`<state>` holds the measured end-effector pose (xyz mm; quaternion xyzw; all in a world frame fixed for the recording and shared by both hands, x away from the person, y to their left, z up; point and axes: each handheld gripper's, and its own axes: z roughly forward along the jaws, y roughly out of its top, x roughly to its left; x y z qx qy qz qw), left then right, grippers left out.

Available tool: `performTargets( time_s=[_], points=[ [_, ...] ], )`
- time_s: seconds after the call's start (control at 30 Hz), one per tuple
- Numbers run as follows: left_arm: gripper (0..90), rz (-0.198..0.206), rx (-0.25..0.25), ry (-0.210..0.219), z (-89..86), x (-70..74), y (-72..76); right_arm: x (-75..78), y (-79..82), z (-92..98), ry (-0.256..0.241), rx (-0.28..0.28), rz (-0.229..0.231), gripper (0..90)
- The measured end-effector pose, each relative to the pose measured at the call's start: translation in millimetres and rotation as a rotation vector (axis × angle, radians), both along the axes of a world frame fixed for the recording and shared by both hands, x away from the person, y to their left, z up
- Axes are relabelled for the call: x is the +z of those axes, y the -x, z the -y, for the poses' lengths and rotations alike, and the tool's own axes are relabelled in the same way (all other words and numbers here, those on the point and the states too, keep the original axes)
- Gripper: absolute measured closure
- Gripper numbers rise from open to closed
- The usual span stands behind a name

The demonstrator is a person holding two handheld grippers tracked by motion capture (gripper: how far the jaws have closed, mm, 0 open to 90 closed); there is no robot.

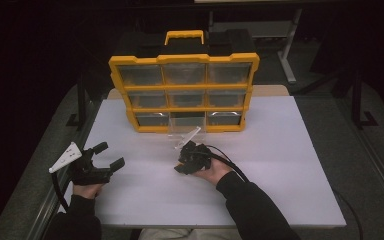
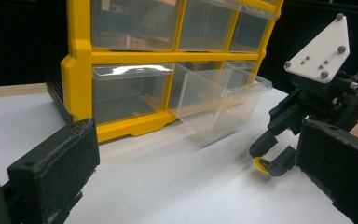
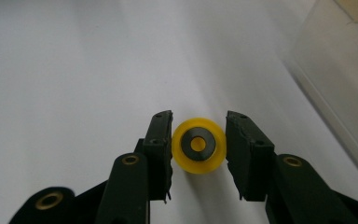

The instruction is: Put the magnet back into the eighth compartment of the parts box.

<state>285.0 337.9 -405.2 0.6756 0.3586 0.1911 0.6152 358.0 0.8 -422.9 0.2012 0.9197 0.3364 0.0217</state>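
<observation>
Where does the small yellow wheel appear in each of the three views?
High view: hidden under the right gripper, centre.
Left gripper view: yellow wheel lower right, between that gripper's jaws.
Right gripper view: centre, between the jaws.
Shared landmark: clear drawer, pulled out beside it.

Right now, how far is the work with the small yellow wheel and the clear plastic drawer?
Done: the clear plastic drawer is pulled out of the yellow organiser cabinet, tilted forward. In hand: the right gripper has its jaws on both sides of the small yellow wheel on the white table. Left: probably lifting the wheel into the drawer. The left gripper is open, apart.
</observation>
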Motion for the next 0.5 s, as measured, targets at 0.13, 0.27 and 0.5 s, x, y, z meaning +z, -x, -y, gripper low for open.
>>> performTargets(
  time_s=[0.13,0.27,0.5],
  points=[
    [0.0,-0.001,0.000,0.002,-0.1,0.0,-0.1,5.9,1.4,2.0,-0.009,-0.001,-0.003,61.1],
    [0.0,-0.001,0.002,0.003,0.1,0.0,-0.1,12.4,1.7,3.9,-0.019,-0.003,-0.008,61.1],
    [0.0,0.001,0.002,0.004,-0.2,0.1,-0.1,26.0,0.2,7.4,-0.056,0.008,-0.019,61.1]
  ],
)
